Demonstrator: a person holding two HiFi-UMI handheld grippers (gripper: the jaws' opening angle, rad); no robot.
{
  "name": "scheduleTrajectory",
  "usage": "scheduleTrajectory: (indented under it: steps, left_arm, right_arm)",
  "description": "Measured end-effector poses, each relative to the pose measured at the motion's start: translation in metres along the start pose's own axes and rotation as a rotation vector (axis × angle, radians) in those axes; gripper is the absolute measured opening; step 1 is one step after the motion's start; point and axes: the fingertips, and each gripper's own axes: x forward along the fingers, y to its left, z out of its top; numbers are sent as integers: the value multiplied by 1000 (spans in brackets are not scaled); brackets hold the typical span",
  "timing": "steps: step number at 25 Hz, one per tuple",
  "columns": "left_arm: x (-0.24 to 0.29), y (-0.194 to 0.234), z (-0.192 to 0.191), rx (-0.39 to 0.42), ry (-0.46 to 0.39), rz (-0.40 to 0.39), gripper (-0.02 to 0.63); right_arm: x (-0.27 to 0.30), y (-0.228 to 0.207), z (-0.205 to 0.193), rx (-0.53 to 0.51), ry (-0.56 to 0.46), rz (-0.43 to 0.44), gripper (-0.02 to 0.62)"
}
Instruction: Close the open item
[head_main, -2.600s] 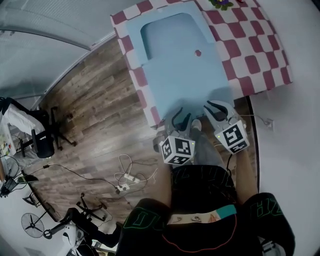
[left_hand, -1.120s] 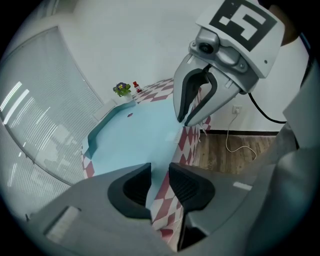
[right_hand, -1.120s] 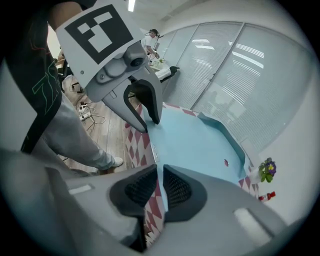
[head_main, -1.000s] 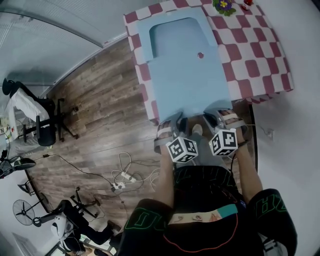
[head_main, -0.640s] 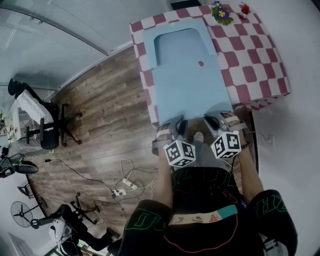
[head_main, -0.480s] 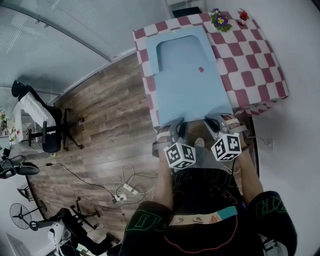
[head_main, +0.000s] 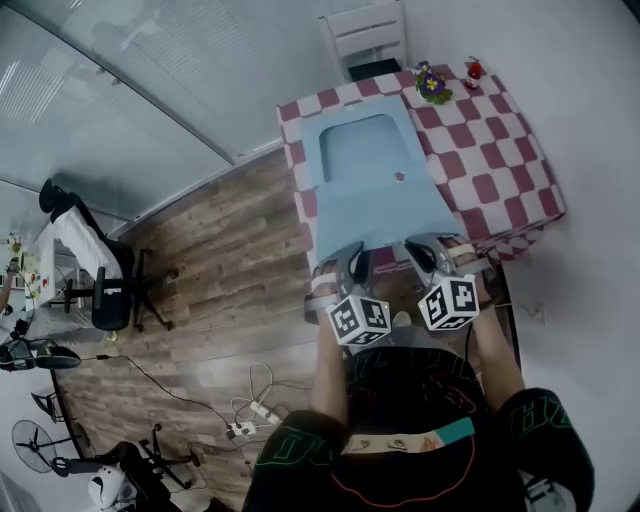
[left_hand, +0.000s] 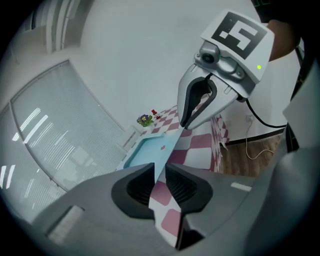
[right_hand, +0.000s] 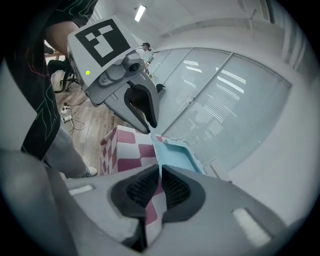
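As left tool and right tool tighten on it, pale-blue flap seems thin.

Right tool, jaws just closed tighter on blue lid edge, left tool likewise beyond

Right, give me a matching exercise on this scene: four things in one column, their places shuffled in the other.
Things:
1. blue flap
2. flowers
3. white chair
4. office chair

Places:
A. on the checked cloth, near its far edge
B. on the wooden floor, far left
C. near edge between the jaws of the left gripper and right gripper
D. beyond the cloth's far edge

Pairs: 1-C, 2-A, 3-D, 4-B.

Both grippers' jaws have just been closing on the flap's edge.
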Motion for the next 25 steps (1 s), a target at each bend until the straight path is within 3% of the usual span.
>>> scheduleTrajectory:
  steps: [16, 25]
  left_arm:
    - [16, 87, 32, -37, -74, 155, 98]
    - [54, 146, 43, -39, -113, 235, 115]
  right_arm:
    - [15, -92, 34, -54, -54, -161, 33]
    - [52, -156, 44, -78, -66, -236, 41]
